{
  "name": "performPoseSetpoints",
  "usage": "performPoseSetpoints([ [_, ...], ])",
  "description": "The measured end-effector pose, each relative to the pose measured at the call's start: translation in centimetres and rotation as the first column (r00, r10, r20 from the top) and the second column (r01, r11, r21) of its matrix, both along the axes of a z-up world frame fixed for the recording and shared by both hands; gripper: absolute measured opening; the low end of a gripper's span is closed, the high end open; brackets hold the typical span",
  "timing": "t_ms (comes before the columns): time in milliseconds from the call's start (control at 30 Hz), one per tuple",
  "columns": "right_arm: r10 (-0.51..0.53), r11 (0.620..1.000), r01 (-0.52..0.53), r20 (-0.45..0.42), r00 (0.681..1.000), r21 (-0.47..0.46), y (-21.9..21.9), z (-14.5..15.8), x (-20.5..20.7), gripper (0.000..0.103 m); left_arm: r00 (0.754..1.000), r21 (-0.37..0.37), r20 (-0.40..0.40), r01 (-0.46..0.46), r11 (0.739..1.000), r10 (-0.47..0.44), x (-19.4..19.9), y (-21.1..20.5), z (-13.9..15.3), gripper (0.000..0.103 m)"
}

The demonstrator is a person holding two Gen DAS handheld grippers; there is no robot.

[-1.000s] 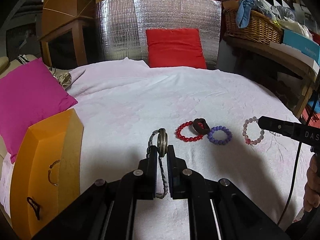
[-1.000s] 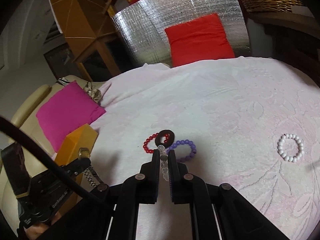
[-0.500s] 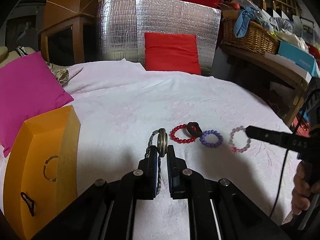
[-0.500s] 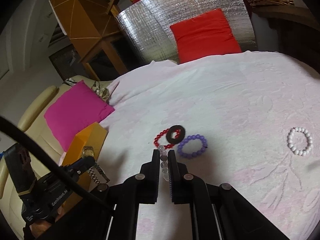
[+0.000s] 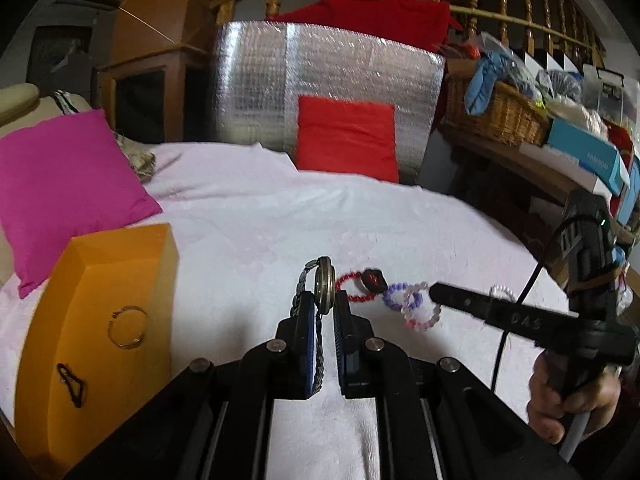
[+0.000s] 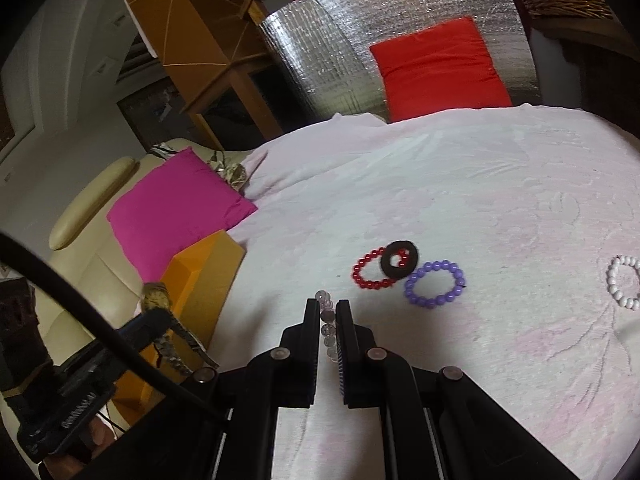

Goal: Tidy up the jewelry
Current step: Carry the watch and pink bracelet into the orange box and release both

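Both bracelets lifted since earlier: watch (image 5: 323,285) clamped in left jaws, pale bead bracelet (image 6: 327,326) in right; orange box (image 5: 100,320) drop-off is likely next.

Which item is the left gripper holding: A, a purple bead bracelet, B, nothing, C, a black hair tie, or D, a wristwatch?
D: the left gripper is shut on a wristwatch, its round face standing up between the fingers and its band hanging down.

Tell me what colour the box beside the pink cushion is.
Orange; the box shows best in the left wrist view.
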State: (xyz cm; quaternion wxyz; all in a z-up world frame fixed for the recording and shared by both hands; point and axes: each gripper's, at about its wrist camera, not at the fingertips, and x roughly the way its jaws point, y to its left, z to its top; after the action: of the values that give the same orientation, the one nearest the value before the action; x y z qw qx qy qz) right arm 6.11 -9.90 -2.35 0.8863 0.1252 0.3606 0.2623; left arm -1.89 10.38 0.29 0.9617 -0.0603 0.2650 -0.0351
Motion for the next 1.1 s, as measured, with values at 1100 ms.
performPoseSetpoints([
  [1100,0.380,0.925,-0.379,-0.097,0.920,0.028,25.6,0.5,0.9,0.009,0.855,-0.071,-0.229,-0.492,0.868,0.466,-2.2,20.8,-5.6,0.009],
])
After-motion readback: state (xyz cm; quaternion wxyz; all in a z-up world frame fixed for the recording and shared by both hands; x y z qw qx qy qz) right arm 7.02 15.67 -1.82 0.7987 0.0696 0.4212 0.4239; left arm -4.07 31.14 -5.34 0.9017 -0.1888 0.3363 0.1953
